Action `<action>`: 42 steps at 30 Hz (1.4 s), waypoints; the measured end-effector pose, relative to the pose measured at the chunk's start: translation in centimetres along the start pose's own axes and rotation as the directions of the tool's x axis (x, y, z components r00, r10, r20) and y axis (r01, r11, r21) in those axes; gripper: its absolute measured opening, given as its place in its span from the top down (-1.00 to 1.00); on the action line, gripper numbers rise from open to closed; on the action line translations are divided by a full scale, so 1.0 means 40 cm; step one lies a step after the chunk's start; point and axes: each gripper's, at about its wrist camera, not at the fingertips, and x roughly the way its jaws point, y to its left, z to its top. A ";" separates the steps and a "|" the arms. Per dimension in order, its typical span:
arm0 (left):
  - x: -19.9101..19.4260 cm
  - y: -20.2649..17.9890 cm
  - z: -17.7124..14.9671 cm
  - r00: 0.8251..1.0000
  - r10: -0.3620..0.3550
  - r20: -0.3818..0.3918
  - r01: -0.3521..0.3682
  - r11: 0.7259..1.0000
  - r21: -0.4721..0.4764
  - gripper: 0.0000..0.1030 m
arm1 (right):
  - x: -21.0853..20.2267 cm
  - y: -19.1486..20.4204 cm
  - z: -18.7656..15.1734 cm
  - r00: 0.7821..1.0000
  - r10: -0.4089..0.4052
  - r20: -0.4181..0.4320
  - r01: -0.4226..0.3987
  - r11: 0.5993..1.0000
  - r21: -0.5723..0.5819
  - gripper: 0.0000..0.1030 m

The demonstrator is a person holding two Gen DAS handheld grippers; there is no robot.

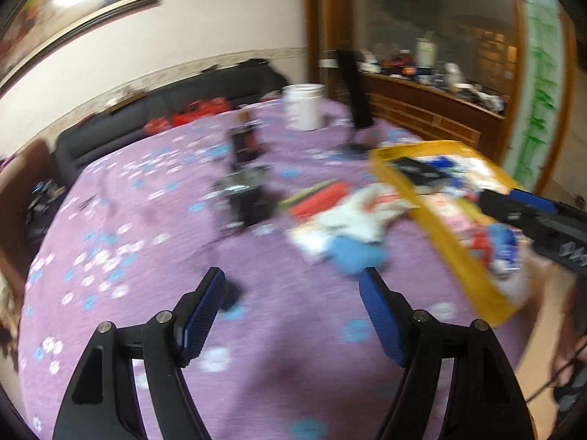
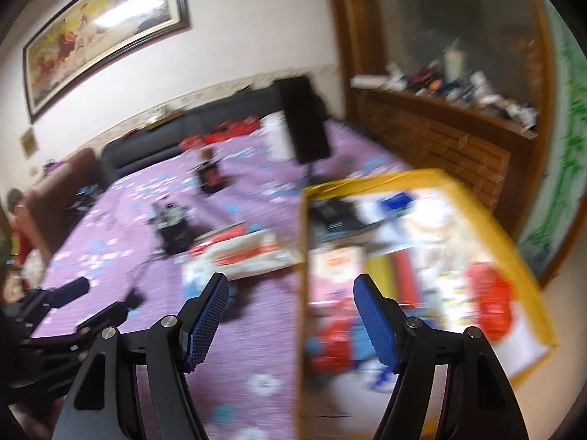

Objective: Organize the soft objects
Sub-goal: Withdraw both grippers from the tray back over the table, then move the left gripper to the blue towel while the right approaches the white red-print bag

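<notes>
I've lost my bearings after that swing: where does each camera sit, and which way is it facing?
Left wrist: on the left gripper, jaws open and empty, tilted down over the purple tablecloth toward the pile of soft items; the right gripper enters at right.
Right wrist: on the right gripper, open and empty, aimed down at the yellow bin; the left gripper shows at lower left.
Shared: tablecloth, bin, pile, white bucket, dark sofa.

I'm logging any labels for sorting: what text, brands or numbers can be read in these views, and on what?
None can be read.
Framed painting: dark characters along its top edge, too blurred.
Packets in the yellow box: print smeared by motion.
Dark bottle on the purple cloth: red label, illegible.
</notes>
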 end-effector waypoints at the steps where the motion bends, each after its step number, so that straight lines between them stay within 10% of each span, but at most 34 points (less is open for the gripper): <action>1: 0.009 0.029 -0.010 0.999 0.031 -0.007 -0.031 0.999 -0.014 -0.45 | 0.024 0.014 0.014 0.999 0.042 -0.033 -0.042 0.999 0.011 -0.46; 6: 0.049 0.113 -0.030 0.998 0.043 -0.039 -0.047 0.994 -0.096 -0.45 | 0.149 0.075 0.095 0.975 0.153 -0.161 -0.146 0.988 0.057 -0.46; 21: 0.052 0.189 -0.037 1.000 0.010 -0.026 -0.015 0.977 -0.213 -0.45 | 0.571 0.127 0.182 0.900 -0.041 -0.435 0.048 0.999 0.006 -0.38; 25: 0.048 0.199 -0.036 0.999 0.027 -0.019 -0.031 0.972 -0.232 -0.45 | 0.516 0.175 0.123 0.883 0.057 -0.467 -0.066 0.998 -0.003 -0.36; 31: 0.035 0.239 -0.037 0.999 0.051 0.002 -0.048 0.952 -0.301 -0.45 | 0.371 0.232 0.000 0.776 0.350 -0.524 -0.358 0.929 0.091 -0.37; 36: 0.038 0.244 -0.038 0.999 0.034 -0.002 -0.033 0.950 -0.311 -0.45 | 0.234 0.188 0.011 0.868 0.314 -0.384 -0.323 0.945 0.042 -0.37; 42: 0.033 0.235 -0.038 1.000 0.004 -0.011 -0.007 0.956 -0.293 -0.45 | 0.140 0.102 -0.023 0.852 0.380 -0.359 -0.341 0.925 0.168 -0.37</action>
